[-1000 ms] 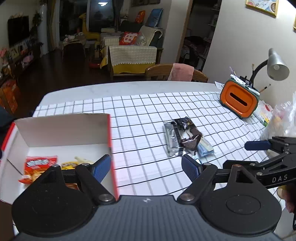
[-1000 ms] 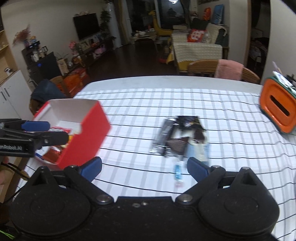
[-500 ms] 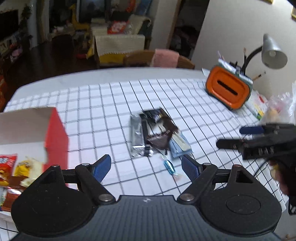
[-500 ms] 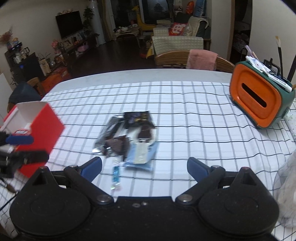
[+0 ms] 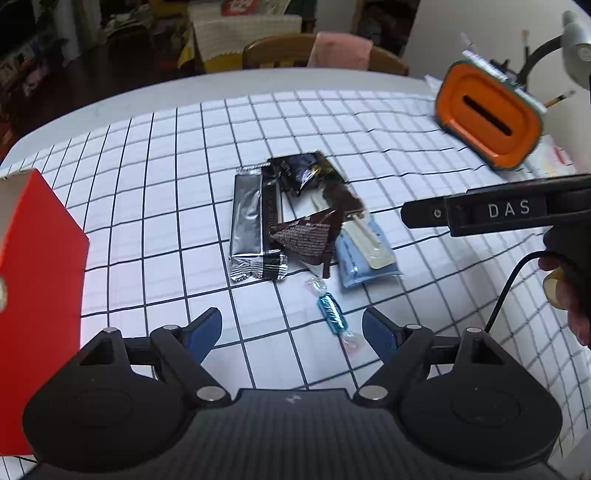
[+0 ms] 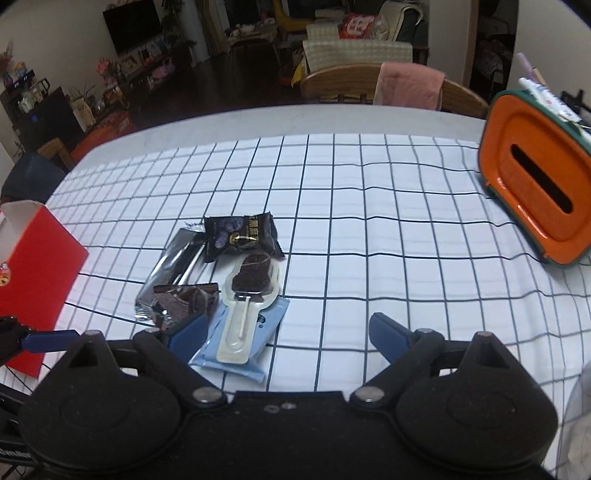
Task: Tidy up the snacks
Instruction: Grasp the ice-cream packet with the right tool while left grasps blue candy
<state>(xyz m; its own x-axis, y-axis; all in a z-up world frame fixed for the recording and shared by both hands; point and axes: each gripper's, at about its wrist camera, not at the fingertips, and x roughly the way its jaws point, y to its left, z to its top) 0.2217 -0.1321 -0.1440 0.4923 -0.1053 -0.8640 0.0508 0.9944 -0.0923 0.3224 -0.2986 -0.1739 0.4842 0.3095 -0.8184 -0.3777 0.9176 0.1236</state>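
Note:
A heap of snacks lies mid-table on the checked cloth: a silver and black bar (image 5: 255, 229), a dark packet (image 5: 306, 171), a brown packet (image 5: 306, 238), a chocolate lollipop (image 6: 251, 277) resting on a pale blue packet (image 6: 273, 317), and a blue wrapped candy (image 5: 332, 312). My left gripper (image 5: 293, 325) hangs open just short of the candy, which lies between its fingers' lines. My right gripper (image 6: 288, 328) is above the blue packet's near end. Its jaws are closing but stand wide, and neither pad presses on the packet. The red box (image 5: 33, 295) stands at the left.
An orange tissue holder (image 6: 535, 195) with pens stands at the far right, beside a lamp (image 5: 576, 33). A wooden chair with a pink cloth (image 6: 410, 88) is behind the table. One finger (image 5: 480, 212) of the right gripper crosses the left wrist view, with a hand (image 5: 569, 295) below it.
Both grippers have swung away from the red box toward the snack heap and dropped lower. The heap now looms large in both views, and the box has slid to the left edge.

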